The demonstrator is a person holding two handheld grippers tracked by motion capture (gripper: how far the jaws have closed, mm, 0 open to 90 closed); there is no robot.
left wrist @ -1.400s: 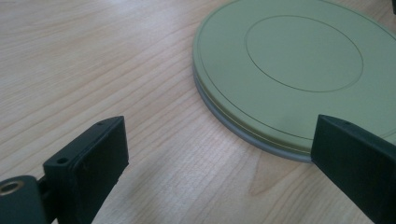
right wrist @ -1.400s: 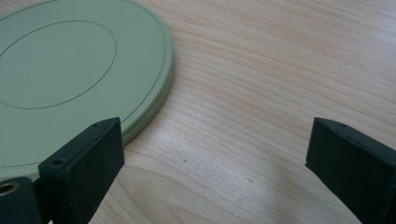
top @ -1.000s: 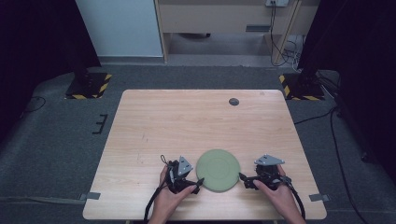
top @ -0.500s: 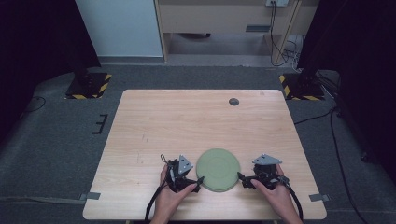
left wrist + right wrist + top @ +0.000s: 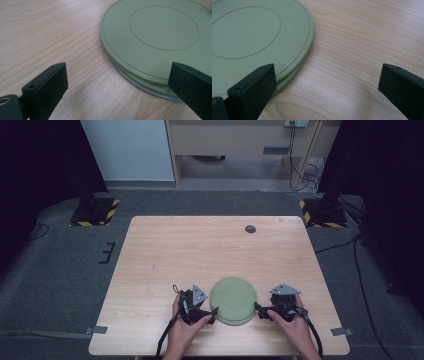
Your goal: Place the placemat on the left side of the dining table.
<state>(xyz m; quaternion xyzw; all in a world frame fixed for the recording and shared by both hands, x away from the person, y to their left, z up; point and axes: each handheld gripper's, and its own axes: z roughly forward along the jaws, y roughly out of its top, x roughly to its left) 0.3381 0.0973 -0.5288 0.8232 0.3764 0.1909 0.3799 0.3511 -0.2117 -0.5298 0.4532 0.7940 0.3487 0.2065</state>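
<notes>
Both tongs gape wide — left tongs (image 5: 214,314) and right tongs (image 5: 257,308) flank the green lid (image 5: 233,300) on the bench (image 5: 200,250) — seemingly poised for a two-sided lift.

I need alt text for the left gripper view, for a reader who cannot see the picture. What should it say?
A round, flat green disc lies on a light wooden table, its near edge slightly raised above a grey rim. The left claw is open, one black jaw over bare wood, the other over the disc's edge.
</notes>
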